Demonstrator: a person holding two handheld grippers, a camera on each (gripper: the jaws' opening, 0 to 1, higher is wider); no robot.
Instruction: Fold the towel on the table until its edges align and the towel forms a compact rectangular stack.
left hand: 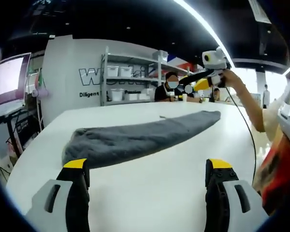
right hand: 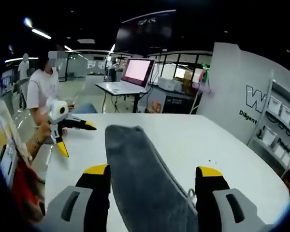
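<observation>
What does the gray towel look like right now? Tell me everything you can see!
The towel is dark gray and looks soft and fuzzy, like terry cloth. It is not spread flat: it lies bunched lengthwise into one long, rumpled strip on the white table. One end looks thick and rounded, the other thinner and flatter. In the right gripper view the towel runs away between the right gripper's open jaws, with a small loop or tag at one edge. Neither gripper is seen pinching it; only the table touches it.

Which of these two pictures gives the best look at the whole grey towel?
The left gripper view: the long grey cloth towel lies end to end across the white table. The right gripper view sees it lengthwise, near end cut off.
</observation>
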